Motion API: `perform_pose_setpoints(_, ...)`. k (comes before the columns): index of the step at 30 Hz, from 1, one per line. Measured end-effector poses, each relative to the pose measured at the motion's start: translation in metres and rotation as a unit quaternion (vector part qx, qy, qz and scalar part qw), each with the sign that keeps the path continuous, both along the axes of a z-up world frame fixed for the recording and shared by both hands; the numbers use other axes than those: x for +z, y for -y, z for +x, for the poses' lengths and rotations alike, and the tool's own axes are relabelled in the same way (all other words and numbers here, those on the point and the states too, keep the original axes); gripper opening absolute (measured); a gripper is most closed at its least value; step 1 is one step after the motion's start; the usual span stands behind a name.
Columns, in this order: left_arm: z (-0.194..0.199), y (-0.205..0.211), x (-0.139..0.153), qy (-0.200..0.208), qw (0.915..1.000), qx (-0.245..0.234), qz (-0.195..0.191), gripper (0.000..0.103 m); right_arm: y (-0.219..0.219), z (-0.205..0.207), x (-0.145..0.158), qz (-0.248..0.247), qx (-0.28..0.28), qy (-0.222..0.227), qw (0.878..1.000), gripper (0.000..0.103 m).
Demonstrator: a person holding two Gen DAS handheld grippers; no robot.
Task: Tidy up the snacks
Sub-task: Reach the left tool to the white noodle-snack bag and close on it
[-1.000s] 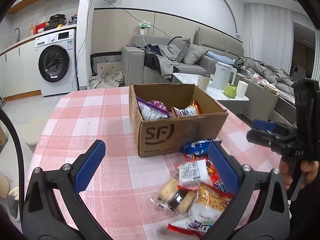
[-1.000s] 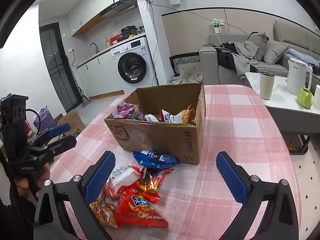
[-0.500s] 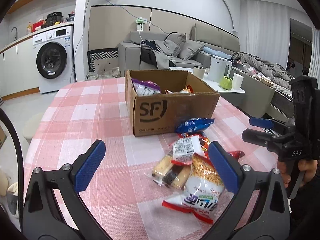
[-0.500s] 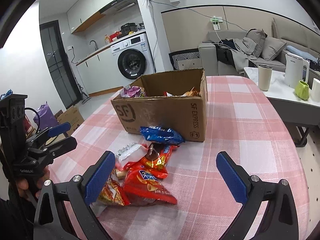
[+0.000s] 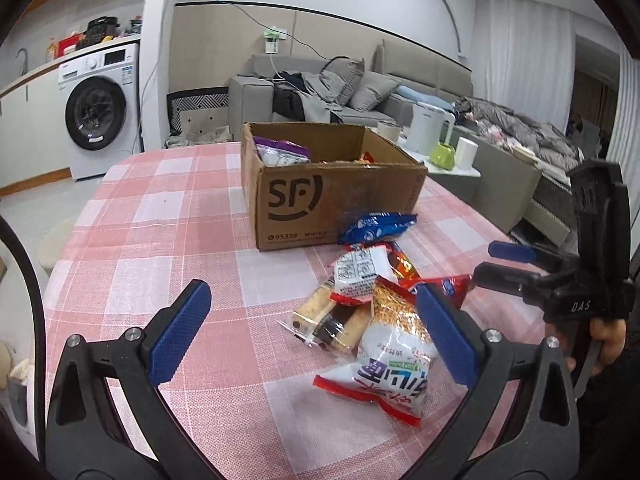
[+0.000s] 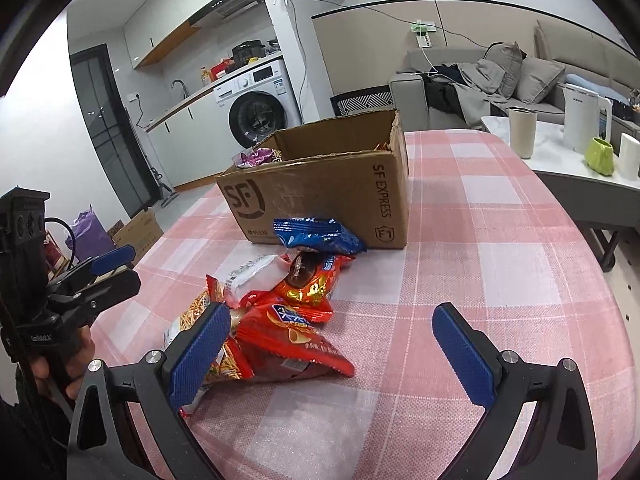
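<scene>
Nearest the near edge of the counter [image 5: 168,208], the left gripper [image 5: 312,332] and the right gripper [image 6: 332,344] both hover with jaws spread wide and holding nothing, low over a loose pile of snack packets: a white-and-red noodle bag [image 5: 390,364], a red chip bag [image 6: 288,340], a clear-wrapped biscuit pack [image 5: 328,320] and a blue packet [image 6: 316,236] lying against the box. Beyond the pile, toward the middle of the counter, the open cardboard box [image 5: 332,196] already holds a purple packet [image 5: 280,152] and a few others. I judge the sorting partly done, with roughly half a dozen packets still left to box.
</scene>
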State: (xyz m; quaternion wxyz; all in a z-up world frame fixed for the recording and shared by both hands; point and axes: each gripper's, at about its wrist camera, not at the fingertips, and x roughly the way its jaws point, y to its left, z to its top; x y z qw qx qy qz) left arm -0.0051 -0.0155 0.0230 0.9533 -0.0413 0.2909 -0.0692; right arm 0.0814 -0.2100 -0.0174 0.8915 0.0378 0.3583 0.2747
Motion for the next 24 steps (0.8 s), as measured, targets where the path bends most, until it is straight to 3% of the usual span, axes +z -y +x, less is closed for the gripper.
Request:
perform_pose_setpoints(9, -0.003, 0.022, -0.015, -0.013, 0.9989, -0.040, 0.023, 0.102, -0.007, -0.006, -0.005, -0.020, 0.023, -0.004, 1.000, 0.103)
perform_pose_setpoints(24, 0.008, 0.047, -0.048, -0.072, 0.9923, -0.098, 0.024, 0.102, -0.014, -0.002, -0.017, -0.034, 0.034, -0.026, 0.999, 0.103)
